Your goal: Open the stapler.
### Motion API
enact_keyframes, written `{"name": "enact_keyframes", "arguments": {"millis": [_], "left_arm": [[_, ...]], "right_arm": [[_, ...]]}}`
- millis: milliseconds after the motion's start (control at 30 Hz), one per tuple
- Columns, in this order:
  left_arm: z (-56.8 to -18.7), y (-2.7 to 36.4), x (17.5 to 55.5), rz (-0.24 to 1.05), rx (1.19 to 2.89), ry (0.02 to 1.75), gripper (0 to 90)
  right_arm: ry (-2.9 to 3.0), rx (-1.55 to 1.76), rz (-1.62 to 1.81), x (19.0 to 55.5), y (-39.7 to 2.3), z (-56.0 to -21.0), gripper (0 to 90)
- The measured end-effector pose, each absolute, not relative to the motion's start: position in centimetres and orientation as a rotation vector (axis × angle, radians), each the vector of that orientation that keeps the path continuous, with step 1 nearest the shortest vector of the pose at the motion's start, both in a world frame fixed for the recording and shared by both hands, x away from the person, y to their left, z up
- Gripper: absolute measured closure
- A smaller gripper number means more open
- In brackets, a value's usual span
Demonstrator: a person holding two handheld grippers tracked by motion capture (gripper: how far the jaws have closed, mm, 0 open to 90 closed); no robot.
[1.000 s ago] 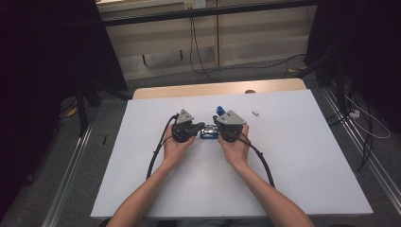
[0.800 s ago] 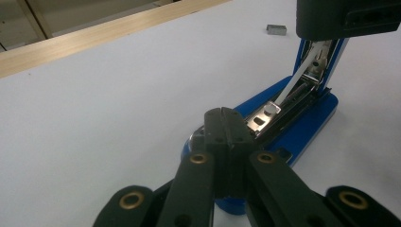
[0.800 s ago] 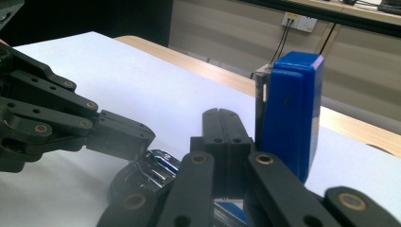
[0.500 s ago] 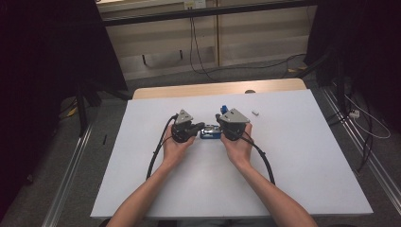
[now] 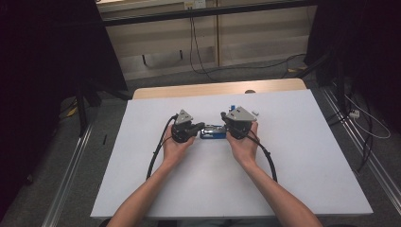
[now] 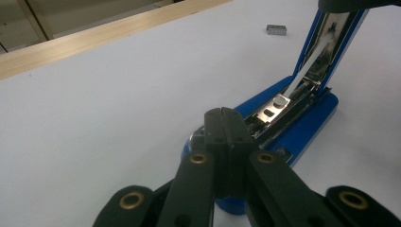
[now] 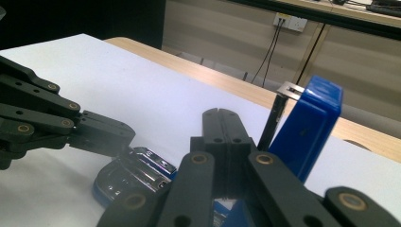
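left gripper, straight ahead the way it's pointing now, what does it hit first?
Most likely the blue stapler: the shut left gripper sits at its front end, aimed along the open metal staple channel. Past that, the raised lid. Whether it already touches is unclear.

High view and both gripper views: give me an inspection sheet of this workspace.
Surface: white table with a wooden far edge.
Job's things: blue stapler lying between the grippers, its lid swung up and open, metal channel exposed.
Clutter: small strip of staples lying apart from the stapler.
Grippers: left hand-held gripper shut, tips at the stapler's front end; right hand-held gripper shut, beside the raised lid.
Cables: black cable trailing from each gripper.
Surroundings: floor cables, wall socket.
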State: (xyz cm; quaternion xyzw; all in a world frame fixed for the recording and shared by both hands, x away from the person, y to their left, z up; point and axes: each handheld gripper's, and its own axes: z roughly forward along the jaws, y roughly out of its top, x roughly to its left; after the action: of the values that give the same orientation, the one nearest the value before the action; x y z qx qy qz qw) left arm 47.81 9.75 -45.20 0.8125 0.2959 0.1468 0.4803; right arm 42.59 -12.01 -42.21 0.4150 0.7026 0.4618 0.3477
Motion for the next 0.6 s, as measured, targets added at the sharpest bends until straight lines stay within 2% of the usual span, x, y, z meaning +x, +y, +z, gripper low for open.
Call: {"name": "enact_keyframes", "arguments": {"millis": [600], "left_arm": [[-45.2, 9.8, 47.8, 0.356, 1.982, 0.724, 90.0]], "right_arm": [[1.8, 1.103, 1.153, 42.0, -14.7, -42.2, 90.0]]}}
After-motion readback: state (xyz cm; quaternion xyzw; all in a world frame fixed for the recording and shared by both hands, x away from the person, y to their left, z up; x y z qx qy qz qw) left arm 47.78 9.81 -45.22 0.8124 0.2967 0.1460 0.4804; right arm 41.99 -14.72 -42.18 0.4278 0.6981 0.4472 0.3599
